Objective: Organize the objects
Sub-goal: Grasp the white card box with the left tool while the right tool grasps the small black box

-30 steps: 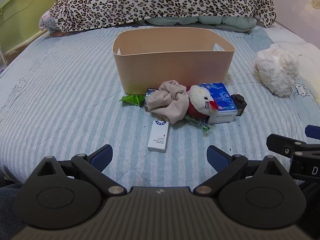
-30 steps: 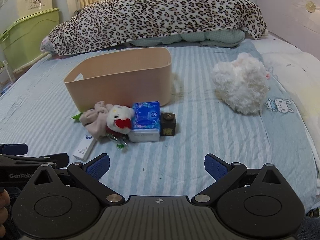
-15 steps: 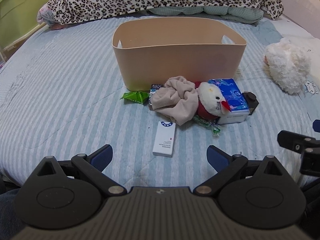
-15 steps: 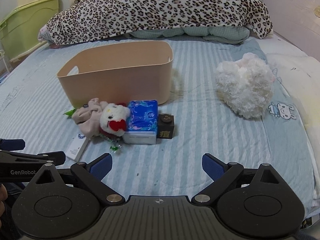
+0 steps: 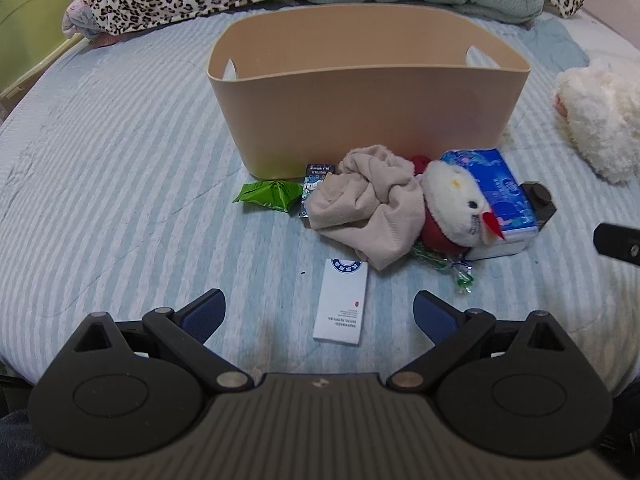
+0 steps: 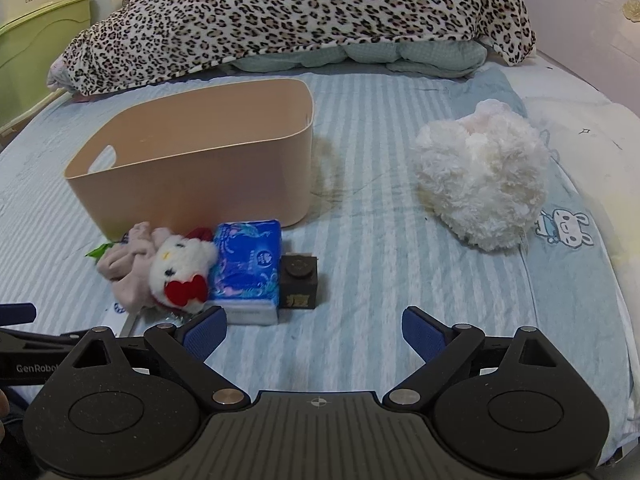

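A beige bin [image 5: 360, 120] stands on the striped bed; it also shows in the right wrist view [image 6: 192, 168]. In front of it lie a beige cloth [image 5: 368, 208], a white cat plush [image 5: 456, 208], a blue tissue pack [image 5: 500, 196], a dark small box [image 5: 540, 204], a green packet [image 5: 268, 196] and a white flat box [image 5: 342, 306]. My left gripper [image 5: 318, 314] is open and empty, with the white box between its fingers. My right gripper [image 6: 314, 334] is open and empty, just before the tissue pack [image 6: 248, 268] and dark box [image 6: 298, 286].
A fluffy white plush [image 6: 480, 184] lies to the right of the bin. A leopard-print blanket [image 6: 296, 12] is heaped at the bed's far end. Green furniture [image 6: 36, 44] stands at the left. A small printed card box [image 5: 314, 184] lies under the cloth's edge.
Both grippers have moved forward toward the pile of objects, which now looks larger and closer. The white box now lies between the left fingers. Both stay open.
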